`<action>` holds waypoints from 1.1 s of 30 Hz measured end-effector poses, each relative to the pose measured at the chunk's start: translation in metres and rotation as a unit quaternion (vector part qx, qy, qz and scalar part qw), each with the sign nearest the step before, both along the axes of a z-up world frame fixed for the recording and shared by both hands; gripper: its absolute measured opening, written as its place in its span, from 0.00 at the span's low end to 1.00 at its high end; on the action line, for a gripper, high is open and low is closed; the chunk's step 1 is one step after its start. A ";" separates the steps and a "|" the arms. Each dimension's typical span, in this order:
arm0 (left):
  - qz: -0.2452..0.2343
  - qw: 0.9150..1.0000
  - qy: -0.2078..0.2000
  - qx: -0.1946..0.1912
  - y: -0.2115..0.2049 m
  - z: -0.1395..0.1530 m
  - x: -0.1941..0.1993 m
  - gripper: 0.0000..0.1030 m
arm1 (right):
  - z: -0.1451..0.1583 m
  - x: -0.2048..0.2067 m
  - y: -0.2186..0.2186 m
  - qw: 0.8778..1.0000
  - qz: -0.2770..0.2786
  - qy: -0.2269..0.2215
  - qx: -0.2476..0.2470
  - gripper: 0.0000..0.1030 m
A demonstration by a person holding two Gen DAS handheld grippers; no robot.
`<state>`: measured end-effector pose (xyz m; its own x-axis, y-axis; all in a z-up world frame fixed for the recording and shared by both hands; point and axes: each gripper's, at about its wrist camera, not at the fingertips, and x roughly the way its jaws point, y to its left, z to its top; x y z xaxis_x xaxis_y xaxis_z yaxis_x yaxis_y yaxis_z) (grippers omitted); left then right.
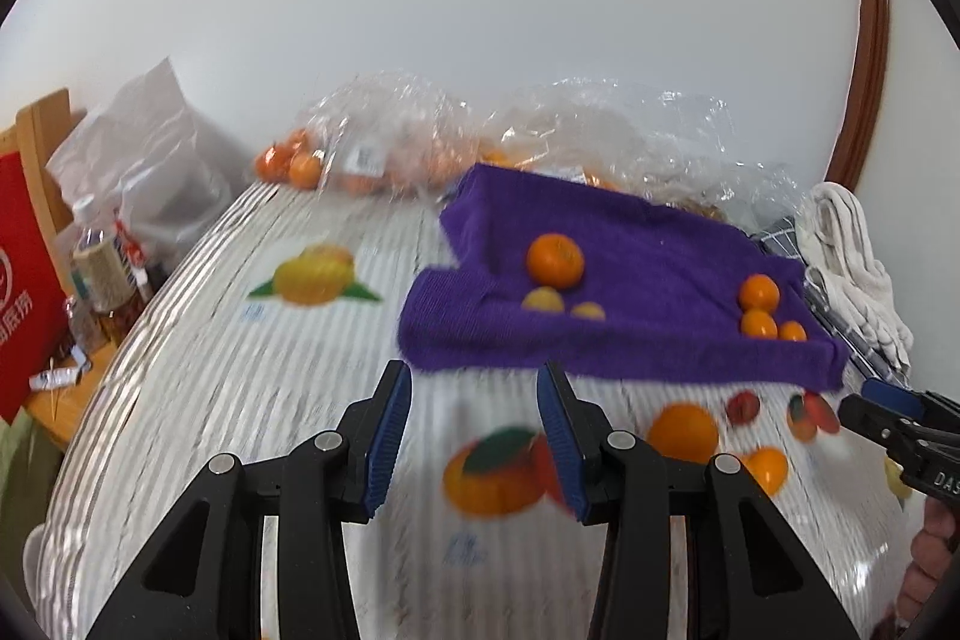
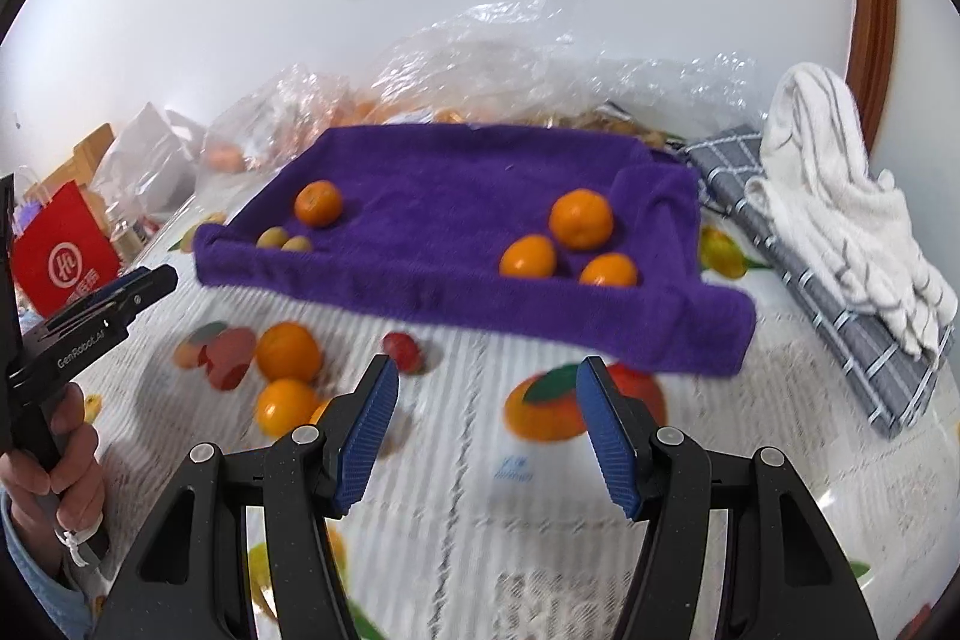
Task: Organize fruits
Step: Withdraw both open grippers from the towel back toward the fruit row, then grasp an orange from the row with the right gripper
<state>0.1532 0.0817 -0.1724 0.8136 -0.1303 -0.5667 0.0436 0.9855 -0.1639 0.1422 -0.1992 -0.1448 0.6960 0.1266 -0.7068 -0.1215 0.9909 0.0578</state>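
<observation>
A purple towel (image 1: 630, 280) (image 2: 456, 232) lies on the striped tablecloth with fruit on it. At its left are one orange (image 1: 555, 259) (image 2: 318, 202) and two small yellow fruits (image 1: 543, 301) (image 2: 273, 237). At its right sit three oranges (image 1: 759, 292) (image 2: 581, 219). In front of the towel two loose oranges (image 1: 684, 430) (image 2: 288, 351) and a small red fruit (image 1: 743, 407) (image 2: 401, 349) rest on the table. My left gripper (image 1: 474, 382) (image 2: 150, 280) hovers open and empty before the towel's left part. My right gripper (image 2: 487, 370) (image 1: 882, 400) is open and empty near the towel's front edge.
Clear plastic bags (image 1: 390, 142) (image 2: 480, 64) with more oranges lie at the back. A grey checked cloth (image 2: 828, 304) and a white towel (image 2: 840, 196) are on the right. A red paper bag (image 1: 24, 280) (image 2: 60, 256) and bottles (image 1: 102, 268) stand left. The tablecloth has printed fruit pictures (image 1: 315, 274).
</observation>
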 end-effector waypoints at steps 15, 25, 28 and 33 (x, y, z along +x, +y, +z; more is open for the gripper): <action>-0.001 1.000 0.020 -0.019 0.013 -0.006 -0.013 0.43 | -0.028 -0.008 0.045 0.996 0.074 0.043 0.014 0.49; -0.021 0.999 0.035 -0.012 0.006 -0.008 -0.011 0.44 | -0.045 0.010 0.061 0.993 0.098 0.071 -0.001 0.48; -0.023 0.999 0.042 -0.015 0.005 -0.010 -0.010 0.44 | -0.048 0.015 0.064 0.992 0.106 0.073 0.002 0.46; -0.019 0.997 0.062 -0.033 0.009 -0.016 -0.004 0.44 | -0.049 0.014 0.071 0.991 0.121 0.058 -0.012 0.35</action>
<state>0.1488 0.0907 -0.1885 0.7311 -0.1994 -0.6525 0.0560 0.9706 -0.2340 0.1564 -0.1279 -0.1941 0.5606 0.2615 -0.7857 -0.3492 0.9350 0.0620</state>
